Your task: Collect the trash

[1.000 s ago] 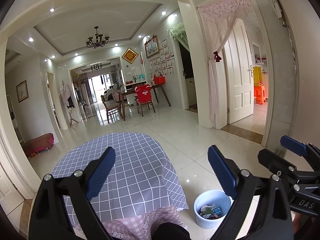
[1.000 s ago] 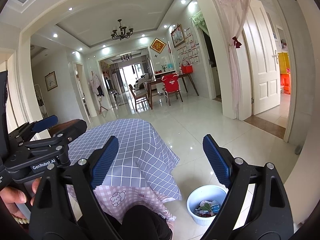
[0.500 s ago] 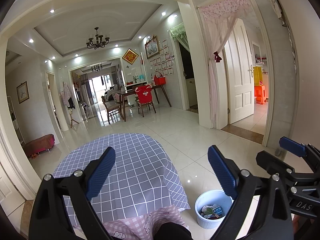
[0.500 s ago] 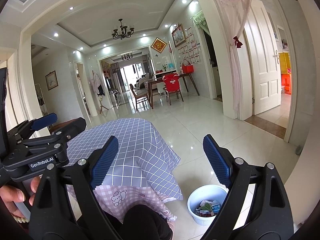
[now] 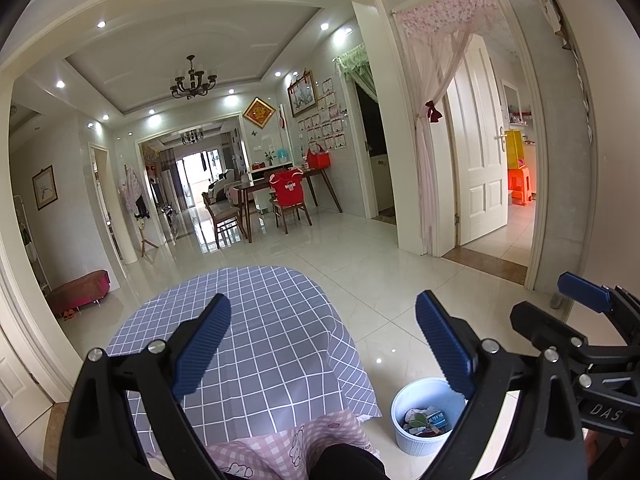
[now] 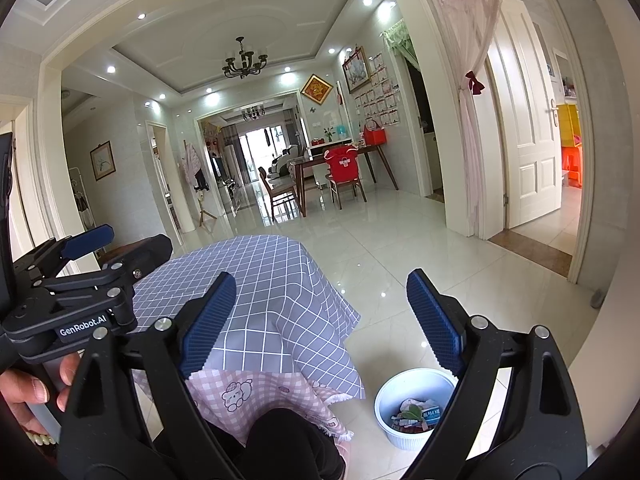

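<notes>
Nothing moved: two spread grippers, left gripper (image 5: 323,344) and right gripper (image 6: 320,316); one trash bin (image 6: 416,408).

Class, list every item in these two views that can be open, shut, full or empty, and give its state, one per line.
left gripper: open, holding nothing
right gripper: open, holding nothing
white bin: upright on the floor, trash inside
white door: open
pink curtain: tied back

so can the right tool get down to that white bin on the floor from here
Probably yes. The right tool is open and empty, and the white bin sits on bare tile to the right of the checked tablecloth, with nothing over its mouth. It would need to drop well down, though.
</notes>
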Action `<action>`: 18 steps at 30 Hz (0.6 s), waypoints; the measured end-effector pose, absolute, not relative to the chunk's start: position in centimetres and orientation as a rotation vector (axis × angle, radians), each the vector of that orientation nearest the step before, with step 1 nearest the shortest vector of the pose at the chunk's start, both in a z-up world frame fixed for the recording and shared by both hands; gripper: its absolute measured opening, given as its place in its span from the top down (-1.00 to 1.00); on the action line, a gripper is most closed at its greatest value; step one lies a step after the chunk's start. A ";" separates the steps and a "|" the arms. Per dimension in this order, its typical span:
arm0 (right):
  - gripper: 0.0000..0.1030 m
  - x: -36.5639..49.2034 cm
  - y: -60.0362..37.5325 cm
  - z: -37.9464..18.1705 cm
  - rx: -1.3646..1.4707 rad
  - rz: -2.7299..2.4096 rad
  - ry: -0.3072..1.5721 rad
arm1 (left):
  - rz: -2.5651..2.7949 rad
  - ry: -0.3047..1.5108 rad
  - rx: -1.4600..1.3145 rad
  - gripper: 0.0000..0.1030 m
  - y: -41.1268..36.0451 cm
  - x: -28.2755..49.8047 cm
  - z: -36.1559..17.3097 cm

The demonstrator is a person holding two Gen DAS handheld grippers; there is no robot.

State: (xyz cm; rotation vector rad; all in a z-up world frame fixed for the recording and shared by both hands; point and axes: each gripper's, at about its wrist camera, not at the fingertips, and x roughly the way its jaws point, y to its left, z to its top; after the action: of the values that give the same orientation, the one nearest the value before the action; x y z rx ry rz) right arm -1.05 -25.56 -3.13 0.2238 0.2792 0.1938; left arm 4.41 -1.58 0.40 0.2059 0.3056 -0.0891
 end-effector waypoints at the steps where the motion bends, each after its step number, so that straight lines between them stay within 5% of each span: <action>1: -0.67 -1.0 -25.5 -3.1 0.223 0.193 0.280 | -0.090 0.306 0.206 -0.78 -1.6 4.4 0.4; 18: -0.67 -1.0 -25.4 -3.2 0.224 0.193 0.282 | -0.089 0.307 0.207 -0.78 -1.2 4.3 0.5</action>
State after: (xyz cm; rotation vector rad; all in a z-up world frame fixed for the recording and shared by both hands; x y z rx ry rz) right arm -1.00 -25.43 -3.20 0.2242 0.2820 0.1933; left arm 4.33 -1.18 0.49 0.2072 0.3067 -0.0889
